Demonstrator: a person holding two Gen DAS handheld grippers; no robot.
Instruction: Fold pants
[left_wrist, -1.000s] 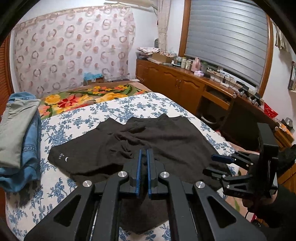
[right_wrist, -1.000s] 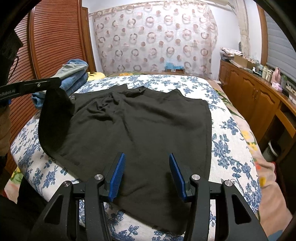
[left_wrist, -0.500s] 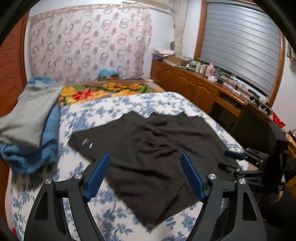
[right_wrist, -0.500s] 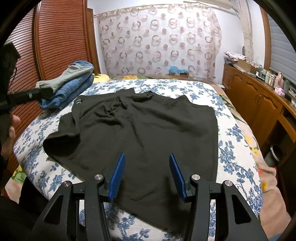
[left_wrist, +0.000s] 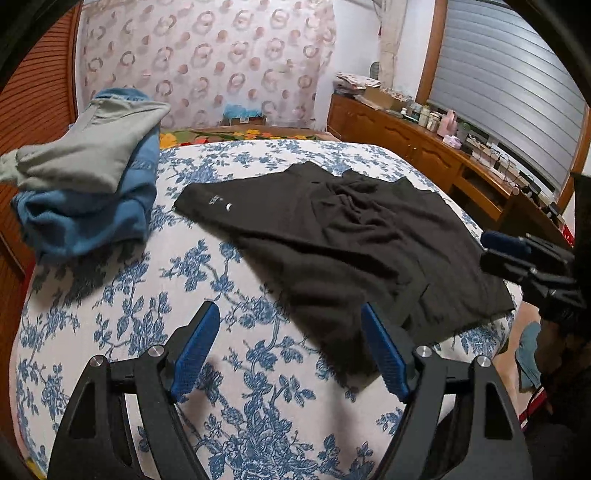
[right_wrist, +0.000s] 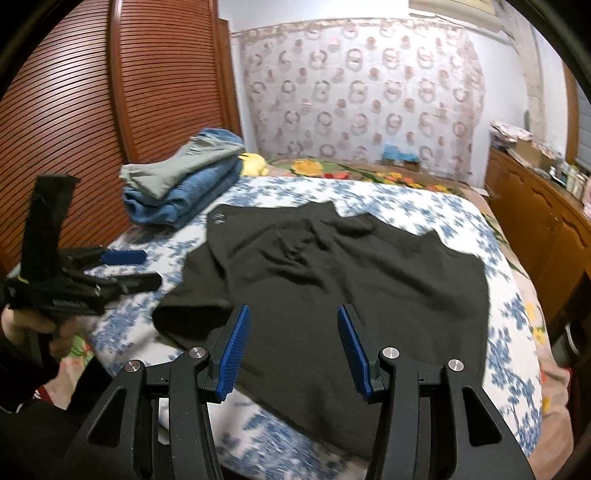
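Black pants (left_wrist: 351, 240) lie spread and slightly rumpled on the blue-flowered bed cover (left_wrist: 229, 369), also seen in the right wrist view as pants (right_wrist: 332, 277). My left gripper (left_wrist: 289, 310) is open above the cover, just beside the pants' near corner, with nothing between its pads. The same left gripper (right_wrist: 144, 269) shows left of the pants, apart from them. My right gripper (right_wrist: 293, 310) hovers over the pants' near hem with its jaws closing a little. Its pads press on nothing. In the left wrist view, the right gripper (left_wrist: 487, 251) shows at the pants' right edge.
A stack of folded clothes (left_wrist: 85, 173), grey-green on blue denim, sits at the bed's far left; the stack (right_wrist: 184, 177) lies beside a slatted wooden wardrobe (right_wrist: 110, 110). A cluttered wooden cabinet (left_wrist: 424, 147) runs along the right. The bed edge falls away near me.
My left gripper went from shut to open and let the raised pants corner drop flat. It then moved left and down, off the cloth. The right gripper shifted slightly.
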